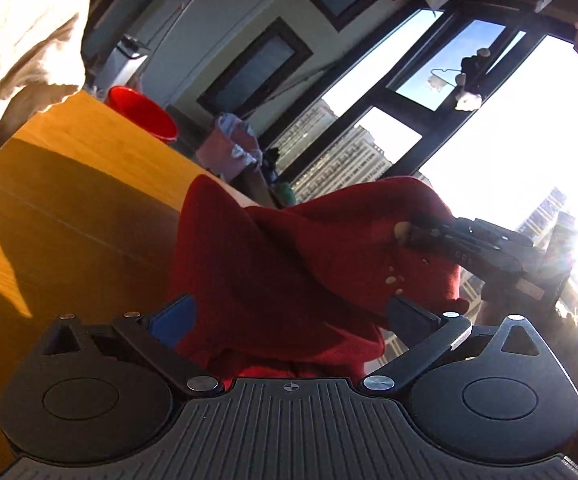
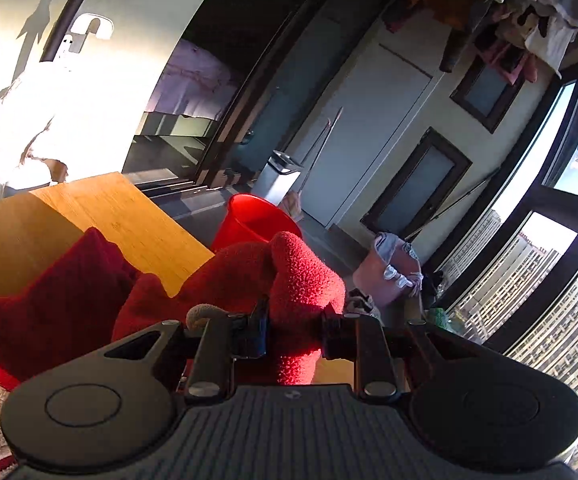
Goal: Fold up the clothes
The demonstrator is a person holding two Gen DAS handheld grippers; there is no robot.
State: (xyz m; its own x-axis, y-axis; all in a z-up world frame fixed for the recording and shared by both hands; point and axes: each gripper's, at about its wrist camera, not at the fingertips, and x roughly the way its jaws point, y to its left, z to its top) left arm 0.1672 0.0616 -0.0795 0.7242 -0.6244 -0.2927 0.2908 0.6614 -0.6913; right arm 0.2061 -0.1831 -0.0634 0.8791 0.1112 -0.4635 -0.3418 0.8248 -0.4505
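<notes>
Bare wooden table (image 2: 101, 208) lies open leftward; red bucket (image 2: 249, 220) stands just beyond its far edge
</notes>
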